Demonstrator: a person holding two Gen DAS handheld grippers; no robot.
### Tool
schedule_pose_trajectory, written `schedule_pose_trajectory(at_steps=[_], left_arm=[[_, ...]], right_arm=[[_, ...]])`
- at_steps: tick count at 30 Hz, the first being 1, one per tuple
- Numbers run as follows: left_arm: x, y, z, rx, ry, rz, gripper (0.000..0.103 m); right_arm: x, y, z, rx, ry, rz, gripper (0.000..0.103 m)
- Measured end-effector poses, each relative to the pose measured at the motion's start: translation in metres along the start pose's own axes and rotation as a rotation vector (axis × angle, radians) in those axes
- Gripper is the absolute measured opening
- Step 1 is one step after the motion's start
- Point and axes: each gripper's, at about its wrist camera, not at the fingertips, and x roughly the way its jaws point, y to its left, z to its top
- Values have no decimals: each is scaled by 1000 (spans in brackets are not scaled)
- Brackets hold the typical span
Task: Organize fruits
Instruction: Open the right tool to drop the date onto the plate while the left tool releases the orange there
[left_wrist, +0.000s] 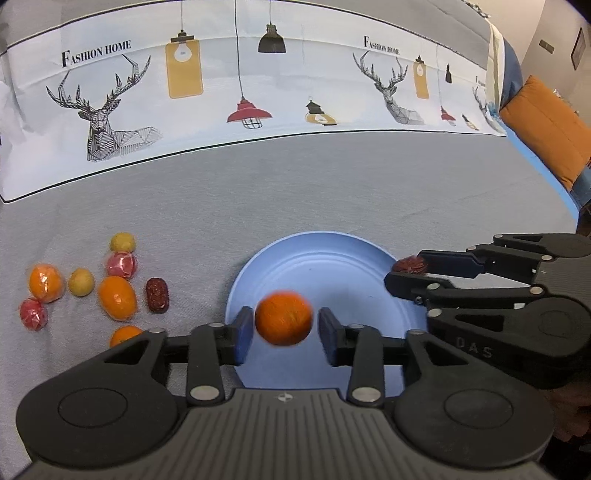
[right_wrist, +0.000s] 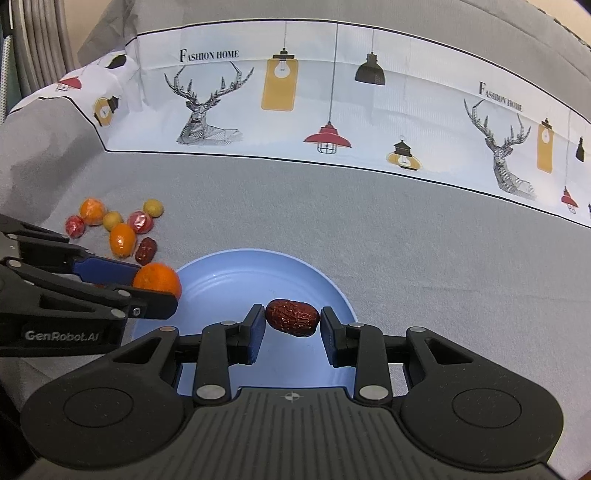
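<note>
A light-blue plate (left_wrist: 332, 266) (right_wrist: 229, 280) lies on the grey cloth. My left gripper (left_wrist: 284, 325) (right_wrist: 155, 286) hangs over the plate's left part. An orange (left_wrist: 283, 317) (right_wrist: 157, 278), slightly blurred, sits between its blue pads with a thin gap on each side, so the jaws are open. My right gripper (right_wrist: 293, 323) (left_wrist: 406, 271) is over the plate's right part. A wrinkled red date (right_wrist: 291, 317) (left_wrist: 410, 264) floats between its pads, which stand just clear of it. Neither fruit touches the plate.
Left of the plate lies a loose pile of fruit: oranges (left_wrist: 117, 297), red wrapped balls (left_wrist: 122, 264), small yellow fruits (left_wrist: 81, 282) and another date (left_wrist: 157, 295) (right_wrist: 146, 250). A white cloth printed with deer and lamps (left_wrist: 236, 96) runs along the back. An orange cushion (left_wrist: 550, 125) sits far right.
</note>
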Motion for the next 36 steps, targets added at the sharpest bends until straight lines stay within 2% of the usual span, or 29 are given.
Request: schedule_pose_trajectory(at_steps=[1, 6, 36], left_arm=[[-1, -1, 0, 3, -6, -2, 52], [-1, -1, 0, 3, -8, 5, 54], [-3, 0, 1, -4, -11, 20, 54]], right_arm=[[0, -1, 0, 5, -3, -4, 48], [-2, -5, 1, 20, -10, -13, 52], [-4, -7, 3, 19, -13, -17, 53]])
